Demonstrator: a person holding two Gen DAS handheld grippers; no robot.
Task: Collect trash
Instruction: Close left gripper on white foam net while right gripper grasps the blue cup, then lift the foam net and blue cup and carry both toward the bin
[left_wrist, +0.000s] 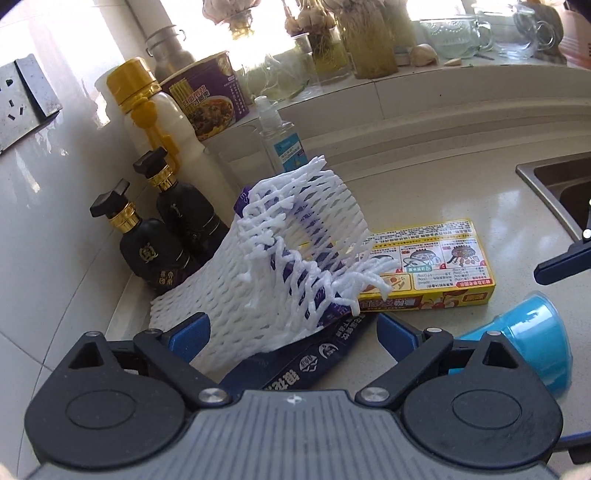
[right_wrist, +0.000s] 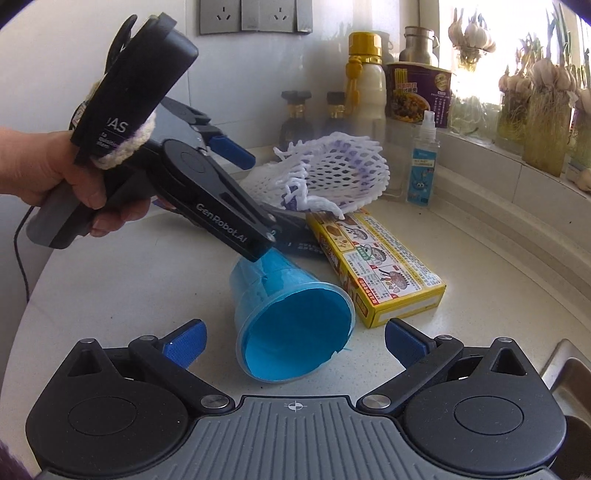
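Note:
A white foam fruit net lies on the counter over a dark blue wrapper. My left gripper is open, its jaws either side of the net and wrapper. A yellow printed box lies behind them. A blue plastic cup lies on its side, mouth toward the right wrist camera. My right gripper is open with the cup between its jaws. In the right wrist view the left gripper reaches over the cup toward the net and the box.
Two dark bottles, a white bottle with yellow cap, a purple noodle cup and a clear spray bottle stand along the wall. A sink lies at the right. Jars of garlic line the windowsill.

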